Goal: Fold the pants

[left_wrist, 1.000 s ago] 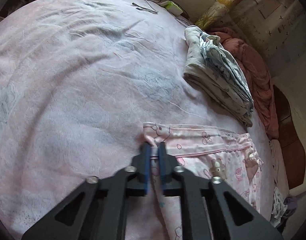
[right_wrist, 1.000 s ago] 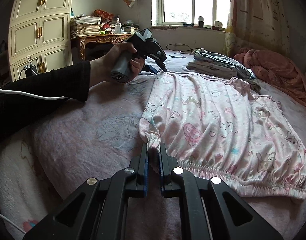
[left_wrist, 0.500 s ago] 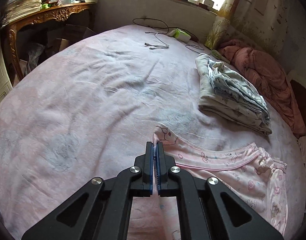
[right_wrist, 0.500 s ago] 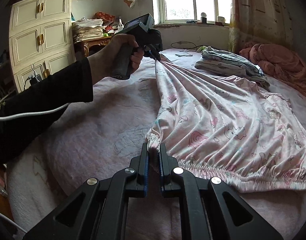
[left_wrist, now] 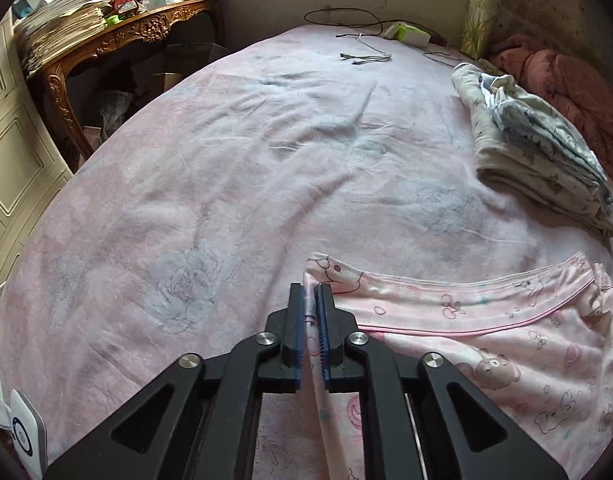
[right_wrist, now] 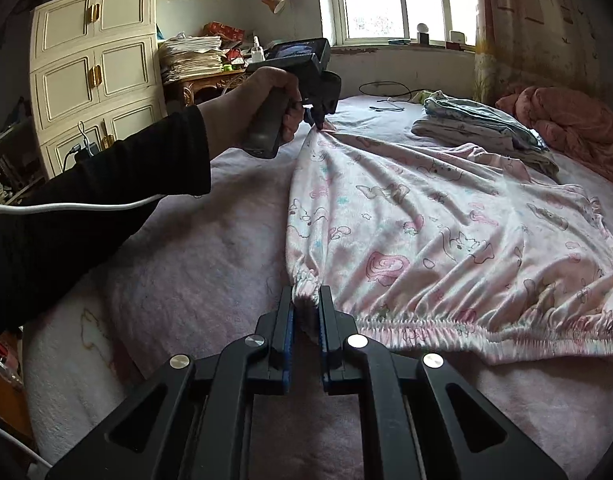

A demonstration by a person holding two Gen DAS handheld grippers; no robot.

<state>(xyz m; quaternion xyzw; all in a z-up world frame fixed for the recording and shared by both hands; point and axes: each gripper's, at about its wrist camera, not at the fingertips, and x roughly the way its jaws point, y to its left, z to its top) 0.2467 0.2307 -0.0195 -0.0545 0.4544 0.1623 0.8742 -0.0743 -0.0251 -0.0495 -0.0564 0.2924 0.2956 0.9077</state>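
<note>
On the bed [left_wrist: 234,184], pink pants [right_wrist: 426,236] lie spread mid-fold; left hand-held gripper [left_wrist: 311,300] and right hand-held gripper [right_wrist: 305,304] both easing apart with hem and waistband corners between pads; next, probably release and regrasp.

Black hand-held gripper [right_wrist: 305,304], blue pads [right_wrist: 287,344], silver screws, black sleeve [right_wrist: 86,208].
</note>
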